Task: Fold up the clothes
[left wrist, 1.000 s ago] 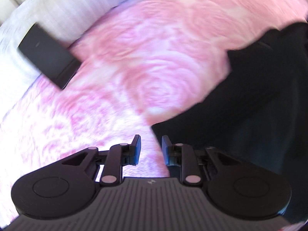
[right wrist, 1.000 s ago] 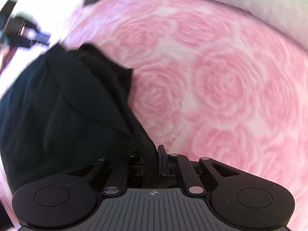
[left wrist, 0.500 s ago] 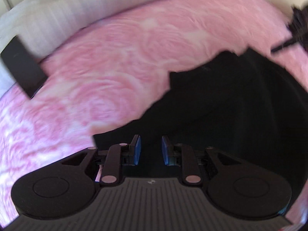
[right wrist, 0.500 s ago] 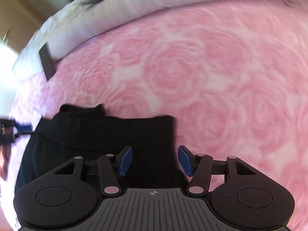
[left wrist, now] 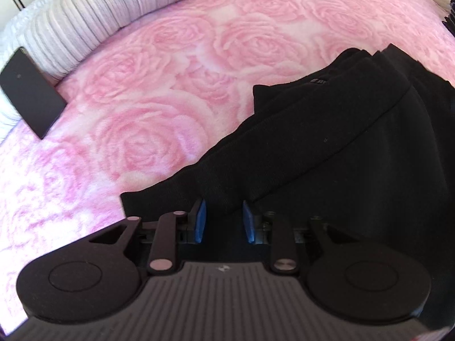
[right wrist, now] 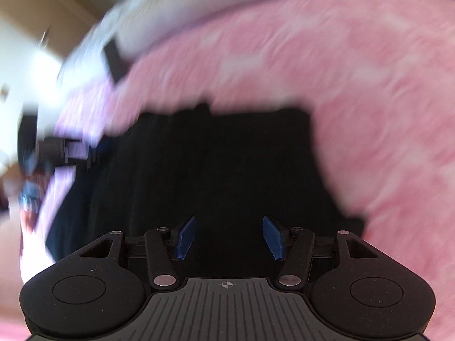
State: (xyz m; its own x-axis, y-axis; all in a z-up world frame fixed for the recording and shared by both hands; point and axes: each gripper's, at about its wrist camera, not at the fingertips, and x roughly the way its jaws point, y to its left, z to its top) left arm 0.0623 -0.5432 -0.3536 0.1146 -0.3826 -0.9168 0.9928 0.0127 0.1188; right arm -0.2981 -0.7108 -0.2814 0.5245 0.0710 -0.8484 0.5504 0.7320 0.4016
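Note:
A black garment lies folded on the pink rose-patterned bedspread. In the left wrist view it fills the right half, its ribbed edge running from my fingers toward the upper right. My left gripper is open, its blue pads just over the garment's near edge, holding nothing. In the blurred right wrist view the garment lies straight ahead. My right gripper is open wide above it and empty. The left gripper shows faintly at that view's left edge.
A flat black rectangular object lies at the left where the bedspread meets a white striped pillow or bolster. It also shows blurred in the right wrist view. Pink bedspread surrounds the garment.
My right gripper has let go of the garment's ribbed edge, opened wide, and is moving fast. My left gripper has come over the garment's near edge and opened a little more.

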